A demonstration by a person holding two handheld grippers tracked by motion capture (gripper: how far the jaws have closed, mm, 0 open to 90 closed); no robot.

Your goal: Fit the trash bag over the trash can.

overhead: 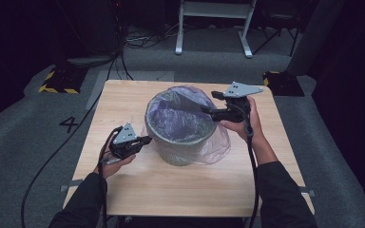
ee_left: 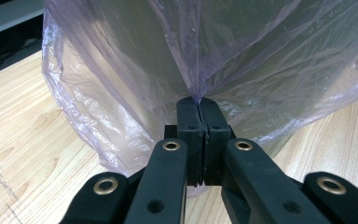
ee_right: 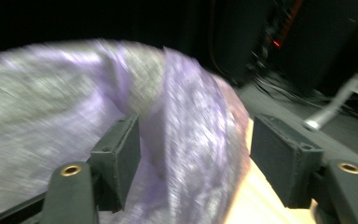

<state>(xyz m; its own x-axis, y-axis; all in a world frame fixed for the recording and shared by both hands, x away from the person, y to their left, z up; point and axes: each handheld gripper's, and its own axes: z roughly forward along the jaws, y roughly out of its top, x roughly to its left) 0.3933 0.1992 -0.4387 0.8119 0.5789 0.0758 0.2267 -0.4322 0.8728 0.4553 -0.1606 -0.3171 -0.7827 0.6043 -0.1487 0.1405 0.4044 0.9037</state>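
Two grippers at the lined bin (overhead: 180, 142): left gripper (overhead: 142, 141) fingers clenched on the plastic bag (ee_left: 135, 70), right gripper (overhead: 209, 111) fingers spread around its rim.

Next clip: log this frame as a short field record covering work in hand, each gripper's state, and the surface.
work: fitting a purple bag liner over a grey bin
left gripper: shut, pinching a fold of the liner low on the bin's side
right gripper: open at the bin's rim, liner film between its fingers, picture blurred
surface: wooden table
liner state: draped over the rim, loose skirt outside
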